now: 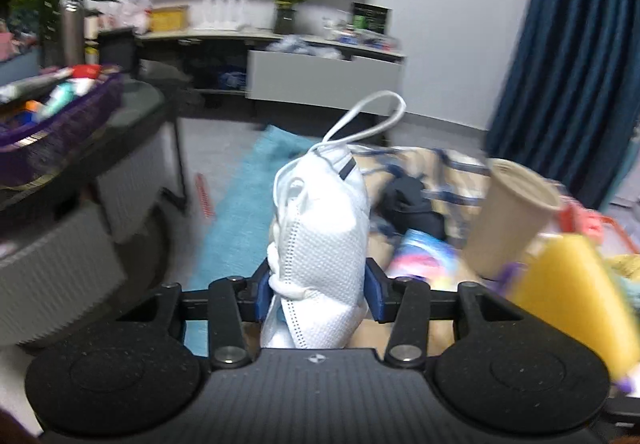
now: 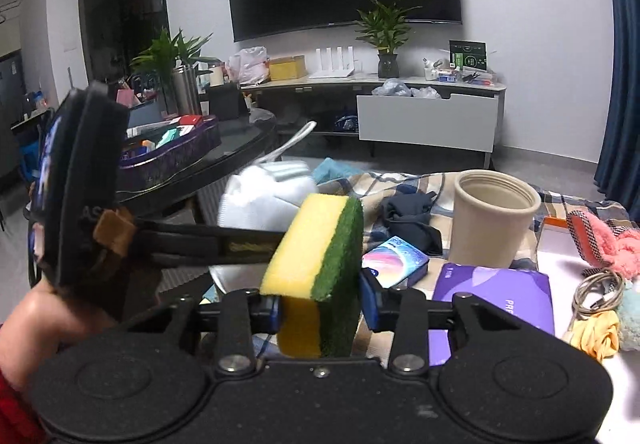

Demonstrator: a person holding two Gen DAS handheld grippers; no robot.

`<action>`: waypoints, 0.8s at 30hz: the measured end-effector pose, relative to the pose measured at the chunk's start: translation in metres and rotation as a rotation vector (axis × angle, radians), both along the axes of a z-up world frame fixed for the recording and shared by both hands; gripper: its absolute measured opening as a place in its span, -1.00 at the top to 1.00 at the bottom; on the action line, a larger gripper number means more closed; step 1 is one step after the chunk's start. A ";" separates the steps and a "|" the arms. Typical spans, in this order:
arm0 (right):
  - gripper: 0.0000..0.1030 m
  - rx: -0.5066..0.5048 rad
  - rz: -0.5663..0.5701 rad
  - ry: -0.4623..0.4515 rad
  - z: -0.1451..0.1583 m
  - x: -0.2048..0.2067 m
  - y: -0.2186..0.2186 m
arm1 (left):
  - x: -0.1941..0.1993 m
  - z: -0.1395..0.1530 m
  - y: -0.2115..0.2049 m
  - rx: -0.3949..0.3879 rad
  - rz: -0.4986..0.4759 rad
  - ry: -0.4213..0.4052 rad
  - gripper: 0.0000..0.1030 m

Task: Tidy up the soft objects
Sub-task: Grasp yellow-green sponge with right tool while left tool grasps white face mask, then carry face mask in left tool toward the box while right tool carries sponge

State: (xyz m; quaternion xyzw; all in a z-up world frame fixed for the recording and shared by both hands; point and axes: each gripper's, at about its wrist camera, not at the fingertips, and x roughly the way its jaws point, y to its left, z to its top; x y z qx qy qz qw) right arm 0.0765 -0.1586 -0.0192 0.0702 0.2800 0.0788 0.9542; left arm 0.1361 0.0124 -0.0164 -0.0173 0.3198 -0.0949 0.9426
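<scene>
My left gripper is shut on a white face mask, held upright above the floor with its ear loop sticking up. My right gripper is shut on a yellow and green sponge, held above the plaid cloth. The sponge also shows blurred at the right of the left wrist view. The mask shows in the right wrist view behind the left gripper's body. A pink fluffy item, a dark cloth bundle and yellow and blue soft items lie on the surface.
A beige cup stands on the plaid cloth. A purple box, a colourful pack and a cable lie near it. A dark round table with a purple basket is at left.
</scene>
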 end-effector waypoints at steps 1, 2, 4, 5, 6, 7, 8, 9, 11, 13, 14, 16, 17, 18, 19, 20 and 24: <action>0.12 0.005 0.000 -0.001 0.001 -0.002 -0.001 | 0.005 0.000 0.005 0.009 0.021 0.001 0.10; 0.12 0.012 0.000 -0.002 0.002 -0.005 -0.003 | 0.011 0.000 0.011 0.021 0.055 0.004 0.11; 0.12 0.011 0.001 -0.010 0.005 -0.008 -0.004 | 0.019 0.003 0.022 0.035 0.108 -0.002 0.13; 0.12 0.012 0.004 -0.013 0.006 -0.009 -0.004 | 0.022 0.006 0.029 0.018 0.114 0.004 0.14; 0.12 0.014 0.006 -0.015 0.007 -0.010 -0.004 | 0.023 0.010 0.034 0.000 0.123 0.005 0.15; 0.12 0.014 0.008 -0.018 0.008 -0.011 -0.004 | 0.021 0.013 0.037 -0.010 0.126 0.000 0.16; 0.12 0.015 0.009 -0.024 0.009 -0.012 -0.004 | 0.017 0.017 0.038 -0.015 0.114 -0.008 0.17; 0.12 0.017 0.007 -0.028 0.010 -0.013 -0.005 | 0.012 0.021 0.035 -0.012 0.094 -0.016 0.17; 0.12 0.028 0.006 -0.031 0.012 -0.012 -0.007 | 0.000 0.028 0.025 0.010 0.054 -0.038 0.18; 0.12 0.035 0.005 -0.038 0.015 -0.012 -0.008 | -0.011 0.033 0.016 0.003 0.026 -0.045 0.18; 0.12 0.034 0.006 -0.043 0.016 -0.013 -0.009 | -0.016 0.034 0.013 -0.008 0.019 -0.045 0.18; 0.12 0.035 0.005 -0.050 0.018 -0.014 -0.009 | -0.026 0.038 0.010 -0.032 0.010 -0.041 0.18; 0.12 0.034 0.004 -0.054 0.020 -0.015 -0.010 | -0.030 0.040 0.008 -0.040 0.009 -0.040 0.18; 0.12 0.033 0.002 -0.058 0.021 -0.016 -0.010 | -0.034 0.042 0.005 -0.042 0.006 -0.040 0.18; 0.12 0.034 0.000 -0.063 0.024 -0.017 -0.012 | -0.038 0.044 0.001 -0.042 0.003 -0.041 0.18; 0.12 0.035 -0.004 -0.070 0.026 -0.019 -0.014 | -0.041 0.046 -0.002 -0.041 -0.003 -0.043 0.18; 0.12 0.044 -0.013 -0.089 0.034 -0.025 -0.022 | -0.056 0.054 -0.013 -0.037 -0.003 -0.056 0.18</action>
